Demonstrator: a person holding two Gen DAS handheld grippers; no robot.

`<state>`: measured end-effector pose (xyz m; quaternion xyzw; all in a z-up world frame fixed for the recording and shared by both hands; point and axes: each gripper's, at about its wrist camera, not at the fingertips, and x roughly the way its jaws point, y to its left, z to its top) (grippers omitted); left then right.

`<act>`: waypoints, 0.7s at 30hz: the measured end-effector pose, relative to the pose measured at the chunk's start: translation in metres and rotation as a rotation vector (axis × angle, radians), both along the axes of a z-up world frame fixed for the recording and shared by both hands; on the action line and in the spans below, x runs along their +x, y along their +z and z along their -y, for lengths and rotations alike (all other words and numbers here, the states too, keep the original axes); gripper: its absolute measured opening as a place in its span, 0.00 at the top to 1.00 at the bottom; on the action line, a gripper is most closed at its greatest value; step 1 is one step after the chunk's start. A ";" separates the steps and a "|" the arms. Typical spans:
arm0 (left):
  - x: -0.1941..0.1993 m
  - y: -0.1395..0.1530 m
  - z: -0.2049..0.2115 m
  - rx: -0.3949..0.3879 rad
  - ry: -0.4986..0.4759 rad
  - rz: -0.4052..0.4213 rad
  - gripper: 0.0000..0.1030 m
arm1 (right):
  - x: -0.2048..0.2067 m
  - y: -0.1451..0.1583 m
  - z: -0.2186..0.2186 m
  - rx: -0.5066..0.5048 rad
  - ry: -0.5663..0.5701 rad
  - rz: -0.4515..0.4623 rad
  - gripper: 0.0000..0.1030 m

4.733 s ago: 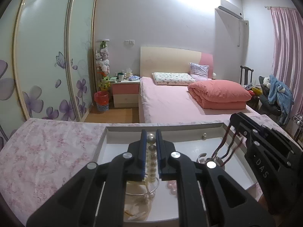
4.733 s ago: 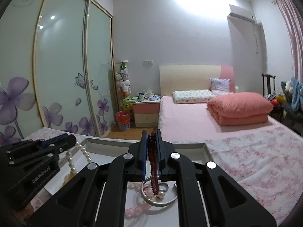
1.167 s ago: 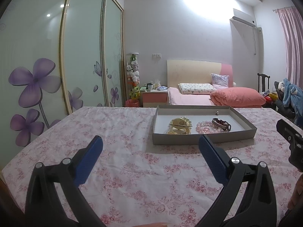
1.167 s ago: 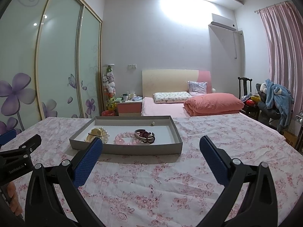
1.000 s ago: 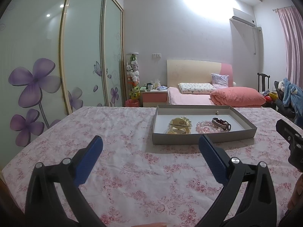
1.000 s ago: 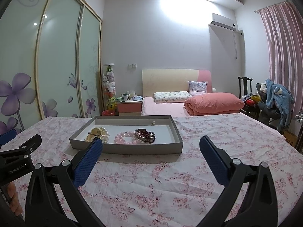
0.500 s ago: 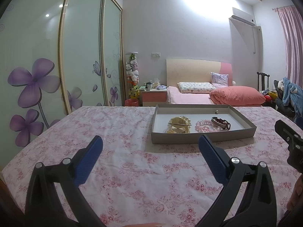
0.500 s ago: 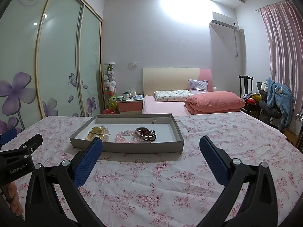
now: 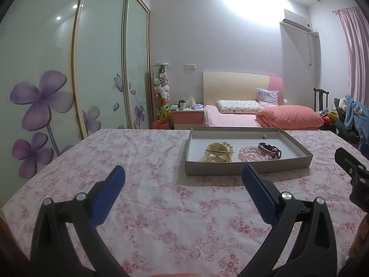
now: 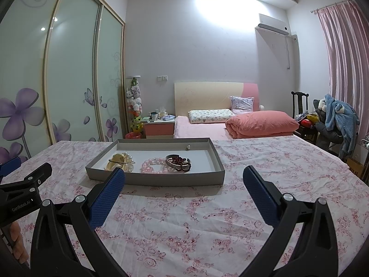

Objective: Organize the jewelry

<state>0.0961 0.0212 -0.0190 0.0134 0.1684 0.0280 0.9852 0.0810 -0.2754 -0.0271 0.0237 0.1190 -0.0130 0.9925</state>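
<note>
Nearest to both cameras, the left gripper [image 9: 183, 175] and the right gripper [image 10: 184, 177] hang low over the flower-print bench [image 10: 265, 184] with their jaws spread wide and nothing between the blue pads. Neither touches the cloth, and each is level, pointing forward along the bench toward the far wall. In the right wrist view the left gripper's black body shows at the left edge; in the left wrist view the right gripper shows at the right edge, so the two sit side by side, well apart.

Ahead of both lies the grey tray [image 10: 175, 180], its long axis running left to right across the line of the fingers. From the left gripper it lies forward and to the right; from the right gripper it lies forward and a little to the left, with its near wall just beyond the left pad. By that, the right gripper looks the nearer of the two.

Inside the tray, left to right, rest a pearl strand with a gold bangle [image 10: 121, 160], a pink bead bracelet [image 10: 153, 167], and a dark red bead bracelet lying in a silver bangle [image 10: 178, 161]; a small ring [image 10: 188, 147] sits alone near the far wall. All the jewelry seen is in the tray, so the sorting looks finished or close to it.

Beyond the bench stand a pink bed [image 10: 207, 127] and sliding wardrobe doors [image 10: 69, 80].
</note>
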 end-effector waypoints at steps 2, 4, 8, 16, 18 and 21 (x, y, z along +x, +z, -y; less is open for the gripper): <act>-0.001 -0.001 0.000 0.000 0.000 0.000 0.04 | 0.000 0.000 0.001 0.000 0.001 0.000 0.02; 0.000 0.000 0.000 0.000 0.000 0.000 0.04 | 0.000 0.000 0.001 0.000 0.001 0.000 0.02; 0.000 0.000 0.000 0.000 0.000 -0.001 0.04 | 0.000 0.000 0.001 0.000 0.001 0.000 0.02; 0.000 0.000 0.001 0.000 0.000 -0.001 0.04 | 0.000 0.001 0.000 0.001 0.001 0.000 0.02; 0.000 0.001 0.001 0.000 0.001 -0.001 0.04 | 0.001 0.001 0.001 0.000 0.001 -0.001 0.02; 0.000 0.001 0.001 0.000 0.000 -0.001 0.04 | 0.000 0.001 0.000 0.001 0.001 -0.001 0.02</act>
